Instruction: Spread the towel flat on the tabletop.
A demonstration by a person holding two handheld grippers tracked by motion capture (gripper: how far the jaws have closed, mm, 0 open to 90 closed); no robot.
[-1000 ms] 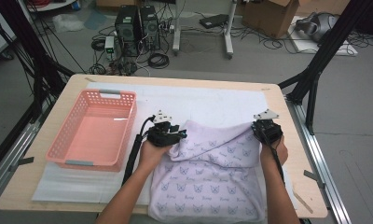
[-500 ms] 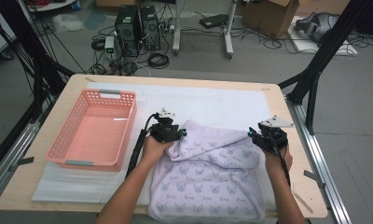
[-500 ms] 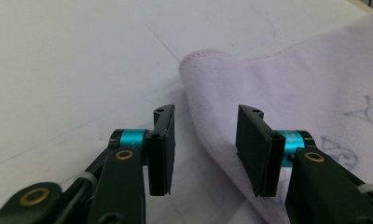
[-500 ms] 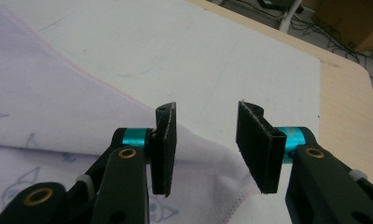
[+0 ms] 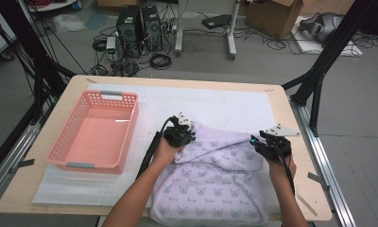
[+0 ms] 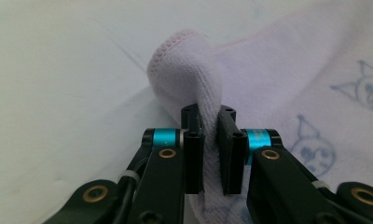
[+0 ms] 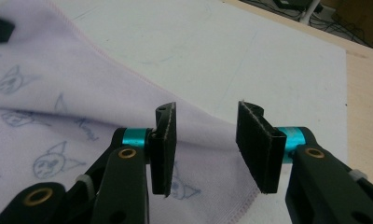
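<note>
The lilac towel (image 5: 215, 182) lies spread on the near right part of the counter (image 5: 300, 189), just right of the pink basket (image 5: 95, 137). Left tongs (image 6: 211, 140) have just been closing and now pinch the towel's far left corner, bunched up between the pads. Right tongs (image 7: 205, 144) sit apart over the far right corner, gripping nothing.

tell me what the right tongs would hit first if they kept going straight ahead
Probably the lilac towel: its hemmed edge lies just beyond the open right tongs, with the white mat behind. Depth is unclear.
</note>
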